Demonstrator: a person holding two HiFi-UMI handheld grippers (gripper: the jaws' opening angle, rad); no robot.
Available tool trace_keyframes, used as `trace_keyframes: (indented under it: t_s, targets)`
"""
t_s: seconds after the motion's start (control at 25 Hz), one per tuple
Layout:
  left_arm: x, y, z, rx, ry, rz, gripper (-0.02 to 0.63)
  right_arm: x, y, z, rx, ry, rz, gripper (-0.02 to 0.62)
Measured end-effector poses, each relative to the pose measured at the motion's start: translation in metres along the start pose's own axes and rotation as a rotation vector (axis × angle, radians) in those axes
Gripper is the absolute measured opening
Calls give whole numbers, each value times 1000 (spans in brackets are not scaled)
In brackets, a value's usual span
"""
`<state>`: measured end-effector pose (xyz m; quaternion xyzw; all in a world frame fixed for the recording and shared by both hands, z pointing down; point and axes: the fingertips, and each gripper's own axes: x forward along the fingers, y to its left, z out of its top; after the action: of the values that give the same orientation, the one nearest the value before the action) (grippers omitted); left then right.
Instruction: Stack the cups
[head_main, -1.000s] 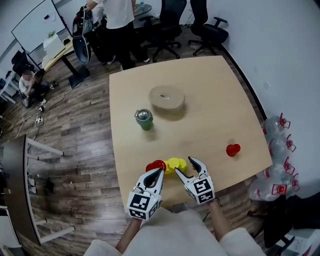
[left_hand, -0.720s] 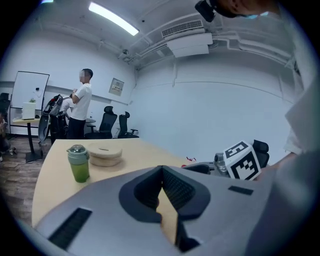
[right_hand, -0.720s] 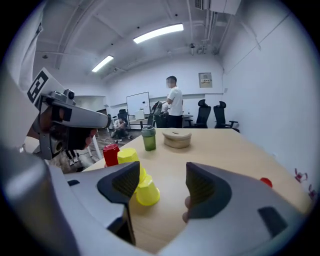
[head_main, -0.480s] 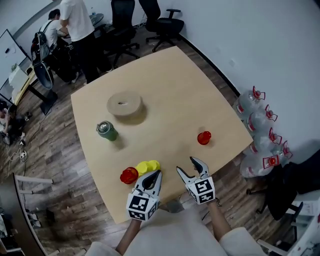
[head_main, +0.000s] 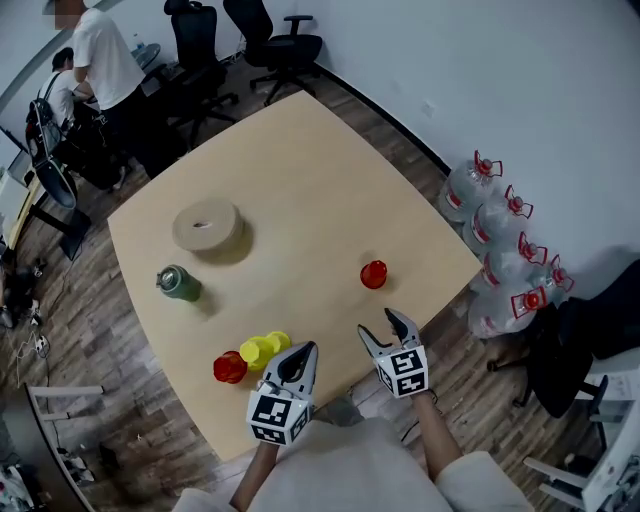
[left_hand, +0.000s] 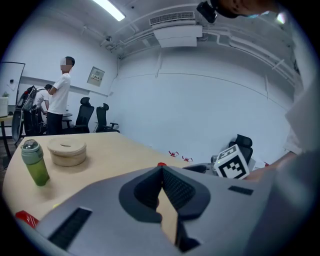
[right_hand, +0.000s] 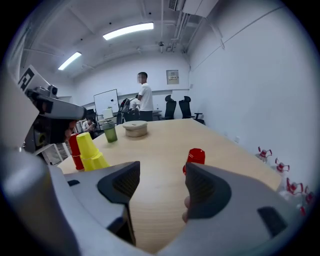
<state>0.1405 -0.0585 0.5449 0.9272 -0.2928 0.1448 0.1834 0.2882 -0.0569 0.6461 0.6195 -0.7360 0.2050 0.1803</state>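
A lone red cup (head_main: 373, 274) stands upside down on the table's right part. It also shows just ahead of the right jaw in the right gripper view, red cup (right_hand: 195, 157). Two yellow cups (head_main: 264, 347) and another red cup (head_main: 229, 368) sit together near the front edge, left of my left gripper (head_main: 301, 352). That gripper is shut with nothing in it; its fingertips (left_hand: 161, 169) meet. My right gripper (head_main: 385, 326) hangs open and empty over the front edge, short of the lone red cup. The yellow cups (right_hand: 91, 150) lie to its left.
A green bottle (head_main: 178, 283) and a round wooden box (head_main: 207, 226) stand on the left half of the light wooden table (head_main: 310, 190). Water jugs (head_main: 500, 245) sit on the floor at right. People and office chairs (head_main: 280, 45) are beyond the far corner.
Both grippers have slid right along the front edge, away from the yellow and red cups. The right one now sits nearer the lone red cup. The head view has swung too.
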Motion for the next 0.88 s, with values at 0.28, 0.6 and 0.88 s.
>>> trace_keyframes:
  t_s: [0.28,0.6,0.88]
  targets:
    - [-5,12,2,1,10,45,11,60,-62,-4,52,51,-88,290]
    - [-16,28,0,-6,11,88,11,112,-89,-17,68,169,-100,295]
    - [-23,37,0,-2,21,112,11,131,-100,-24,62,237,-115,268]
